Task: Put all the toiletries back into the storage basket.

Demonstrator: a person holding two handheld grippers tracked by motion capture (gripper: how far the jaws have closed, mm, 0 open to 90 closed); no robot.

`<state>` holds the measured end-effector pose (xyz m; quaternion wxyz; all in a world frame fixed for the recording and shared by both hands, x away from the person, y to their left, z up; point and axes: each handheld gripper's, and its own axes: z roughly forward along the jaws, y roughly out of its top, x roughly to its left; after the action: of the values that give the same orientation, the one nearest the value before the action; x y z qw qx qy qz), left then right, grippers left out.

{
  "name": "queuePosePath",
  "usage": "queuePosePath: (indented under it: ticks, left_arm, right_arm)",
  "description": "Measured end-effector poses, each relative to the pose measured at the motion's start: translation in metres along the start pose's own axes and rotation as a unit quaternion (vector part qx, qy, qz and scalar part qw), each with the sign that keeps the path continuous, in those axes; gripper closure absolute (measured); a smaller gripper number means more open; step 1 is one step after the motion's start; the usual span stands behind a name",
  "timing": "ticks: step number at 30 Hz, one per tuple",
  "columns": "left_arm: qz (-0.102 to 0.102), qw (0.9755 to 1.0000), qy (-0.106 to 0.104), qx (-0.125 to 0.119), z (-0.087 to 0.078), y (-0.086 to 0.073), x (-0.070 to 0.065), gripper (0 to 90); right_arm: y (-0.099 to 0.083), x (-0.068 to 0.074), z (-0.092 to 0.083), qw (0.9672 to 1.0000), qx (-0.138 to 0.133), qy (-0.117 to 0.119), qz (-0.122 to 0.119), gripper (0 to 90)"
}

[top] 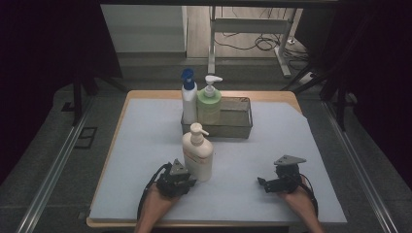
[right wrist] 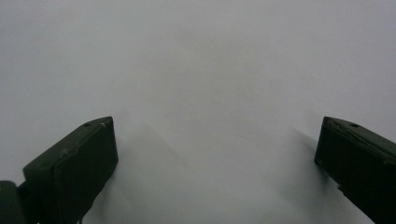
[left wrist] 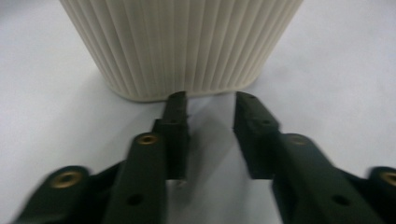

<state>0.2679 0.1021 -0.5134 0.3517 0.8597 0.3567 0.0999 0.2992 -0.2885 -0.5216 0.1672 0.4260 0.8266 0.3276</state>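
A cream pump bottle (top: 197, 155) stands upright on the white table sheet (top: 272, 155), in front of the metal basket (top: 236, 127). My left gripper (top: 187, 180) sits just behind it at the near side. In the left gripper view its ribbed cream base (left wrist: 182, 42) rises right ahead of my left gripper (left wrist: 210, 100), whose jaws stand partly apart with only table between them. My right gripper (top: 265, 184) rests to the right near the front edge, and in the right gripper view my right gripper (right wrist: 215, 140) is wide open over bare sheet.
The basket holds a white bottle with a blue cap (top: 189, 97) and a green pump bottle (top: 210, 102) at its left end. Metal rails (top: 53, 165) run along both table sides. A desk frame and cables (top: 257, 39) lie beyond the far edge.
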Motion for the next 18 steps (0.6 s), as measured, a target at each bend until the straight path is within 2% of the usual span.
queuePosePath:
  ticks: [3, 10, 16, 18]
  left_arm:
    - [0.0, 1.0, 0.008, 0.0, -0.002, -0.003, 0.001, 50.7]
    - [-0.003, 0.9992, 0.04, -0.002, -0.01, -0.01, 0.004, 28.2]
    - [-0.02, 0.9981, 0.058, -0.006, -0.016, -0.015, 0.011, 14.2]
    - [-0.026, 0.9976, 0.064, -0.008, -0.018, -0.018, 0.014, 13.2]
  right_arm:
    - [0.0, 0.0, 0.0, 1.0, 0.0, 0.0, -0.001, 0.0]
    - [0.001, 0.001, -0.001, 1.0, 0.004, 0.0, -0.002, 0.4]
    - [0.003, 0.005, -0.007, 0.9998, -0.001, 0.012, -0.017, 0.7]
    - [0.005, 0.006, -0.008, 0.9997, -0.007, 0.012, -0.02, 0.3]
